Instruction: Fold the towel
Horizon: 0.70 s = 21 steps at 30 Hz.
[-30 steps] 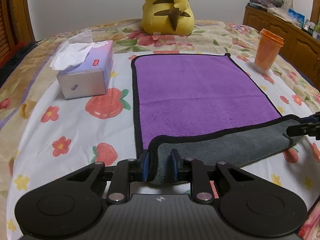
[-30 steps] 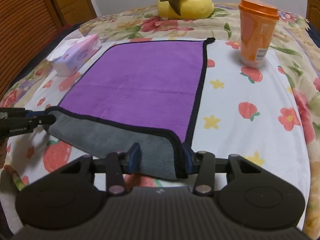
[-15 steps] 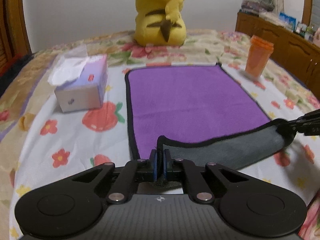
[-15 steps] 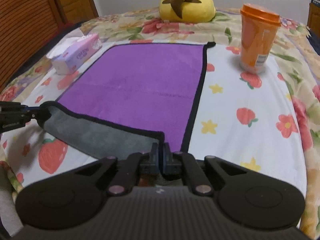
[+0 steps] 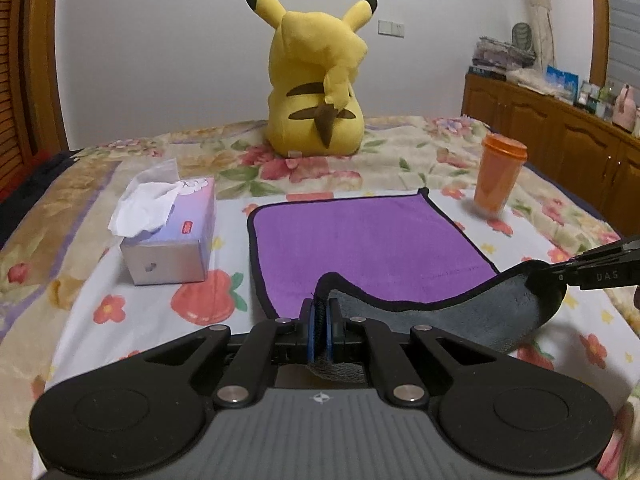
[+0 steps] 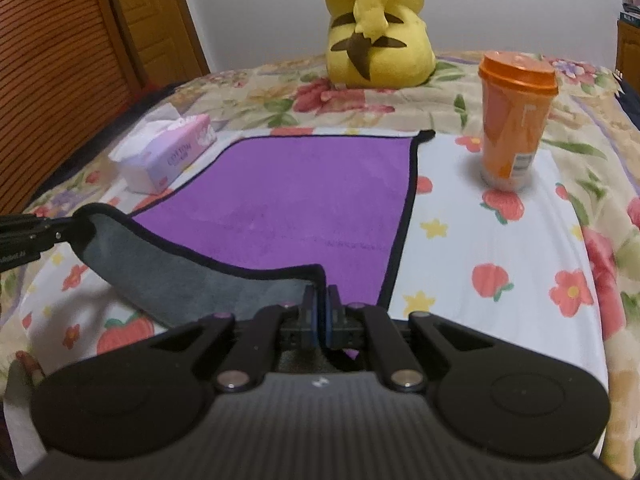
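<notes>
A purple towel (image 5: 368,240) with black trim and a grey underside lies on the flowered bedspread; it also shows in the right wrist view (image 6: 296,200). My left gripper (image 5: 320,320) is shut on the towel's near left corner. My right gripper (image 6: 319,312) is shut on the near right corner. Both corners are lifted off the bed, and the near edge hangs between them with its grey side (image 5: 460,316) up. The right gripper shows at the right edge of the left wrist view (image 5: 560,270). The left gripper shows at the left edge of the right wrist view (image 6: 60,232).
A tissue box (image 5: 168,236) stands left of the towel. An orange lidded cup (image 6: 514,124) stands to its right. A yellow plush toy (image 5: 316,92) sits at the far end of the bed. Wooden cabinets (image 5: 560,132) line the right wall.
Both grippers went from open around the near corners to shut on them. They have then lifted the corners, raising the near edge and turning its grey underside up.
</notes>
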Motion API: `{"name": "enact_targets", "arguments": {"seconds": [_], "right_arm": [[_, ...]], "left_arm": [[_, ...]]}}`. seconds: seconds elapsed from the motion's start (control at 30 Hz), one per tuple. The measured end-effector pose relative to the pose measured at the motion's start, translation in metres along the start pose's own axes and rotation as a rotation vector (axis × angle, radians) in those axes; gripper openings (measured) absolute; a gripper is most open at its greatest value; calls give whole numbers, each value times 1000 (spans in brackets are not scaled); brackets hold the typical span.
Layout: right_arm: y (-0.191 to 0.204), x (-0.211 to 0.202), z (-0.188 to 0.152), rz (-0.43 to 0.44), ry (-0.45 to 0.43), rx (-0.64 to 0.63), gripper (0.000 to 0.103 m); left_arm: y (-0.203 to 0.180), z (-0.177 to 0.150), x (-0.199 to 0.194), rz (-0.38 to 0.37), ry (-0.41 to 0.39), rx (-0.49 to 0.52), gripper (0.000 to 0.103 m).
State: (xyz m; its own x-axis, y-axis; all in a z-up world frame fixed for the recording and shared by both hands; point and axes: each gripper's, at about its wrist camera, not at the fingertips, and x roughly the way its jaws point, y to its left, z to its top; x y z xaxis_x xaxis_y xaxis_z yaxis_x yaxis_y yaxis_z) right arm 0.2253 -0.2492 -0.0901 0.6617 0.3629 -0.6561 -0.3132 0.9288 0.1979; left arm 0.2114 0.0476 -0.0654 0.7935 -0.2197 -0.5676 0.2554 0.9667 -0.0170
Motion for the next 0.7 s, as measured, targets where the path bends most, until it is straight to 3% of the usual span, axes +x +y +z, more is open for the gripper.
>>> {"name": "enact_targets", "arguments": {"seconds": [0.5, 0.7], "right_arm": [[1, -2, 19, 19, -84, -66, 4], [-6, 8, 21, 7, -78, -72, 4]], "left_arm": [[5, 10, 15, 19, -35, -5, 8], [8, 10, 32, 31, -14, 10, 8]]}}
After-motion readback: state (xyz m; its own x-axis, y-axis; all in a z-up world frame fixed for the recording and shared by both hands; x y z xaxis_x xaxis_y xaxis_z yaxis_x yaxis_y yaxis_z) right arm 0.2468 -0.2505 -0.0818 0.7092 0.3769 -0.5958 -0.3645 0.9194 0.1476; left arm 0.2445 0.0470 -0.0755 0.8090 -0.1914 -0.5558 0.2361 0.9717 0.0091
